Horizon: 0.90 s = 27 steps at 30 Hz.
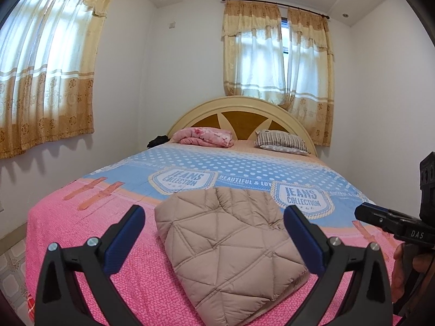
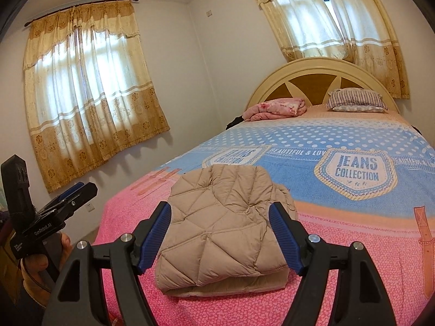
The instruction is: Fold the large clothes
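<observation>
Now folded jacket (image 2: pixel 220 228) beyond right gripper (image 2: pixel 220 212).

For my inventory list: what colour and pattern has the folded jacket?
Plain beige folded jacket, quilted in diagonal stitch lines; clearest in the right wrist view.

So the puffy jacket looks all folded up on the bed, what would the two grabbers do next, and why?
Probably just draw both back. The beige jacket lies as a compact folded bundle on the bedspread, and the left gripper and right gripper both stand open with nothing pinched. At most, a light press could flatten its puffed top.
</observation>
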Available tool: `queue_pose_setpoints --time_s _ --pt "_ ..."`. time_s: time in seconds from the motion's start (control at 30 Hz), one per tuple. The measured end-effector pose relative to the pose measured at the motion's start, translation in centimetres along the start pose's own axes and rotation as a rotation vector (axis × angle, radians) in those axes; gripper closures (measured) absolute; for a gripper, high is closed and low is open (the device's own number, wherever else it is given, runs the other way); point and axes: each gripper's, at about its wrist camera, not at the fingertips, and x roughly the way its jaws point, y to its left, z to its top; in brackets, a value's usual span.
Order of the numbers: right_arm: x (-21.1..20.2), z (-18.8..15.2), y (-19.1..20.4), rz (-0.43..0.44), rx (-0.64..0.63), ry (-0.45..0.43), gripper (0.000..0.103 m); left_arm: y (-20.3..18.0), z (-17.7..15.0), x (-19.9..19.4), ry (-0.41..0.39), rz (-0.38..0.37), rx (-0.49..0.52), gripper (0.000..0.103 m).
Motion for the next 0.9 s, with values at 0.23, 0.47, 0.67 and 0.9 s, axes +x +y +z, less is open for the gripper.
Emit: queue_pose_setpoints --time_s 0.23,0.47,0.67,0.9 --pt "-0.17 -0.31 -0.26 0.004 0.011 0.009 0.028 -0.17 0.05 -0.09 -0.003 -0.004 0.000 0.000" --pt "-0.44 -0.46 -0.29 0.008 0.018 0.008 0.028 -0.27 0.14 -0.20 -0.003 -0.005 0.000 0.000" --pt "-0.41 -0.49 -0.32 0.008 0.016 0.009 0.028 -0.37 0.18 -0.20 -0.001 -0.002 0.002 0.000" --pt "-0.79 -0.54 -0.06 0.006 0.008 0.010 0.028 -0.43 0.24 0.07 0.014 -0.007 0.007 0.000"
